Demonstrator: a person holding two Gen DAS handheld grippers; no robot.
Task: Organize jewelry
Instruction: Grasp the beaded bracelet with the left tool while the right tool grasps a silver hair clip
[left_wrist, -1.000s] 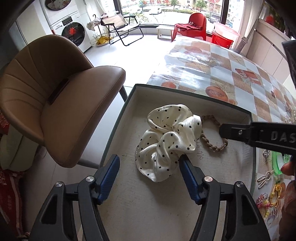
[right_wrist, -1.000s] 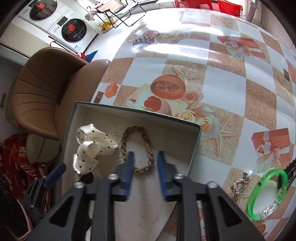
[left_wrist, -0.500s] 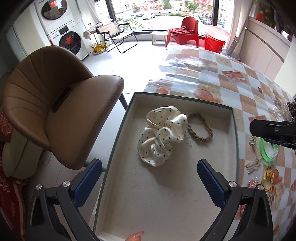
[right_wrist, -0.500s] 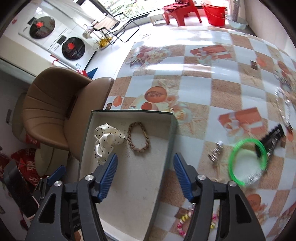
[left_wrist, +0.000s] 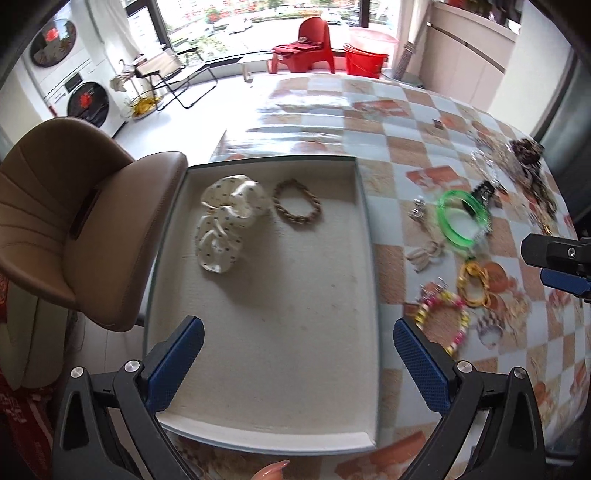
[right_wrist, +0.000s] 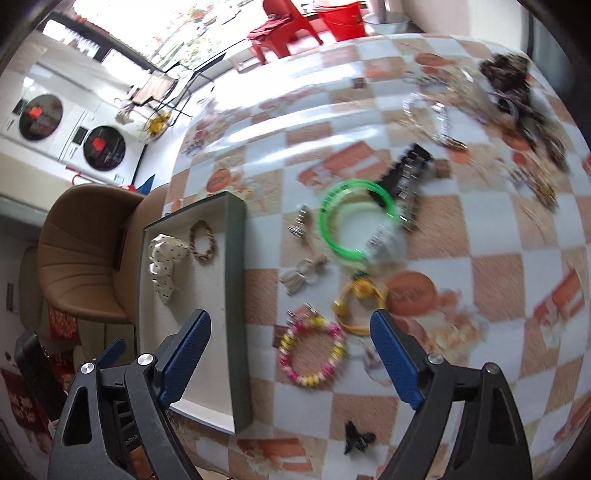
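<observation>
- Bright room behind everything: I see big windows, a red plastic chair (left_wrist: 312, 46) and stacked washing machines (right_wrist: 68, 127) far back, all well apart from my work.
- Checked orange-and-white oilcloth covers the surface (left_wrist: 399, 147) that carries all the jewelry.
- Beside its left edge stands a tan padded chair (left_wrist: 85, 221), just next to the tray.
- My shallow grey tray (left_wrist: 364, 206) with a pale lining sits at the surface's left edge; most of its floor is bare.
- At the tray's far end lies the white polka-dot scrunchie (left_wrist: 227, 227), and just beside it on the right the braided brown bracelet (left_wrist: 297, 205); I cannot tell if the two touch.
- My left gripper (left_wrist: 299, 360) hangs over the near half of the tray, jaws released to their widest, nothing between them.
- My right gripper (right_wrist: 290, 354) hangs over the surface to the right of the tray, jaws just been opening and spread wide; the beaded pink-and-yellow bracelet (right_wrist: 312, 352) lies on the cloth below the gap, ungripped.
- Right of the tray, loose on the cloth: a green bangle (right_wrist: 356, 219) overlapped by a black hair claw (right_wrist: 406, 173), a yellow ring-shaped piece (right_wrist: 356, 302), a small cream tassel piece (right_wrist: 304, 275), and a little silver item (right_wrist: 299, 223).
- Far right, a dark blurred heap (right_wrist: 517, 92) I cannot identify.
</observation>
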